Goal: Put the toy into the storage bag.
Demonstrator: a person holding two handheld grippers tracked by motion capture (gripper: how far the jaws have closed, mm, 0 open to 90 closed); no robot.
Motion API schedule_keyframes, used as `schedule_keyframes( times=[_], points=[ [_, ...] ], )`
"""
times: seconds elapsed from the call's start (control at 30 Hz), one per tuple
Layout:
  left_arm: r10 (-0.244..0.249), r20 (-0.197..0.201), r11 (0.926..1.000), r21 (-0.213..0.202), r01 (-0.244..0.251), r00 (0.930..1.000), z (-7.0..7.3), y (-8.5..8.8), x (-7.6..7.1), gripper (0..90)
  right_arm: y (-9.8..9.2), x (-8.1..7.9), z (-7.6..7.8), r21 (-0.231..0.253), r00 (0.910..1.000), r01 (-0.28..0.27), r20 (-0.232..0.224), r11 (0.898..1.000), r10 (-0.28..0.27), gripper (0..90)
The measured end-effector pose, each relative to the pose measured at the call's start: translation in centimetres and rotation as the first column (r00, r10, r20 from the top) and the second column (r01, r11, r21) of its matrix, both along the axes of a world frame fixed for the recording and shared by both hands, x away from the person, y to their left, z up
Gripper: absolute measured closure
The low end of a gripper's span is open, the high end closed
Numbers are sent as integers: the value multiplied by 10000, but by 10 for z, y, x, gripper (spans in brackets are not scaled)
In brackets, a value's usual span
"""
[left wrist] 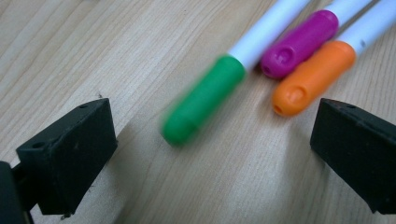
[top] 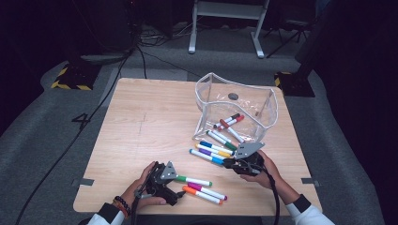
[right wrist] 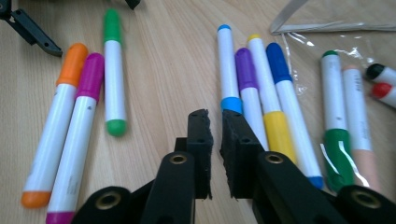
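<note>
Markers on the pale wooden table (top: 141,122). My left gripper (left wrist: 210,154) stands with jaws wide apart, nothing clamped; the green-capped white marker (left wrist: 205,100) lies between them, cap end toward me, touching neither pad. A magenta-capped marker (left wrist: 299,42) and an orange-capped marker (left wrist: 313,79) lie just beside it. My right gripper (right wrist: 215,121) has jaws nearly together, a thin gap left, nothing between them; the light-blue-capped marker (right wrist: 229,65) lies just beyond its tips, near the clear plastic pouch (top: 270,101)
</note>
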State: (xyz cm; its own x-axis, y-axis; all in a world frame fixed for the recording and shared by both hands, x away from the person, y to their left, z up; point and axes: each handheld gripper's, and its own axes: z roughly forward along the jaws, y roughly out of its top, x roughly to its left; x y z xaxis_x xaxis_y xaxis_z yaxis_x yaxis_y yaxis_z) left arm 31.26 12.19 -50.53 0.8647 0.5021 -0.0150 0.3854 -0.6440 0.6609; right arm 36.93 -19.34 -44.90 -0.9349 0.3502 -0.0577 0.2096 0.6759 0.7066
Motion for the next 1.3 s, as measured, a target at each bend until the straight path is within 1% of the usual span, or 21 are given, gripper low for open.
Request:
schedule_keyframes(
  times=[0.03, 0.07, 0.13, 0.2, 0.3, 0.37, 0.47, 0.57, 0.63, 0.73, 0.77, 0.8, 0.83, 0.87, 0.93, 0.97, 1.0, 1.07, 1.13, 1.2, 1.3],
  points=[
    [0, -4, 10000, -4, 0, 10000, 0, 0, 0, 5, 2, 0, -1, 122, 10000, 50, -76, 9999, -49, 741],
    [7, -9, 10000, -11, -7, 10000, 0, 0, 0, 5, 6, 1, -1, 258, 9999, -74, -106, 9996, 76, 739],
    [-10, 14, 10000, -9, 10, 10000, 0, -1, 1, 5, 12, 1, -4, 299, 9993, -341, -144, 9990, 345, 707],
    [34, 25, 10000, -13, -34, 10000, 0, -1, 0, 5, 18, 0, -8, 360, 9982, -464, -374, 9983, 477, 667],
    [38, 26, 10000, -8, -38, 10000, 0, -1, 0, 5, 24, -9, -12, 183, 9914, -1137, -634, 9933, 1147, 611],
    [41, 26, 10000, -11, -41, 10000, 0, -1, 0, 5, 30, -18, -14, 267, 9862, -1430, -807, 9894, 1447, 588],
    [52, 24, 10000, -10, -52, 10000, 0, -1, 0, 5, 38, -29, -18, 249, 9770, -1889, -956, 9817, 1905, 597],
    [65, 9, 10000, -21, -65, 10000, 0, -1, 0, 5, 46, -34, -24, 266, 9708, -2113, -1104, 9771, 2130, 594],
    [62, 11, 10000, -17, -62, 10000, 0, -1, 0, 5, 52, -37, -28, 114, 9688, -2195, -1153, 9755, 2194, 598],
    [63, 10, 10000, -19, -63, 10000, 0, -1, 0, 5, 57, -38, -32, 54, 9658, -2304, -1212, 9731, 2294, 613],
    [68, 5, 10000, -12, -68, 10000, 0, -1, 0, 5, 60, -38, -34, 71, 9658, -2254, -1297, 9742, 2244, 619],
    [56, 9, 10000, -15, -56, 10000, 0, -1, 0, 5, 63, -37, -37, -54, 9648, -2260, -1395, 9741, 2231, 627],
    [60, 18, 10000, -18, -60, 10000, 0, -1, 0, 5, 67, -38, -39, -289, 9662, -2281, -1305, 9732, 2225, 628],
    [64, 18, 10000, -20, -64, 10000, 0, -1, 0, 5, 70, -38, -40, -305, 9681, -2261, -1183, 9736, 2211, 635],
    [65, 16, 10000, -21, -65, 10000, 0, -1, 0, 5, 74, -35, -40, -278, 9702, -2159, -1182, 9760, 2113, 650],
    [65, 17, 10000, -20, -65, 10000, 0, -1, 0, 5, 76, -35, -40, -347, 9739, -2029, -1105, 9786, 1981, 650],
    [67, 17, 10000, -22, -67, 10000, 0, -1, 0, 5, 77, -34, -40, -445, 9766, -2013, -868, 9785, 1970, 650],
    [60, 15, 10000, -22, -60, 10000, 0, -1, 0, 5, 78, -34, -40, -468, 9786, -1928, -826, 9801, 1886, 658],
    [61, 18, 10000, -22, -61, 10000, 0, -1, 0, 6, 78, -33, -41, -401, 9822, -1751, -767, 9837, 1717, 694],
    [61, 18, 10000, -21, -61, 10000, 0, -1, 0, 5, 76, -33, -42, -310, 9833, -1687, -751, 9852, 1661, 741],
    [46, 8, 10000, -31, -46, 10000, 0, -1, 1, 5, 73, -31, -40, -455, 9826, -1769, -651, 9832, 1738, 744]
  ],
)
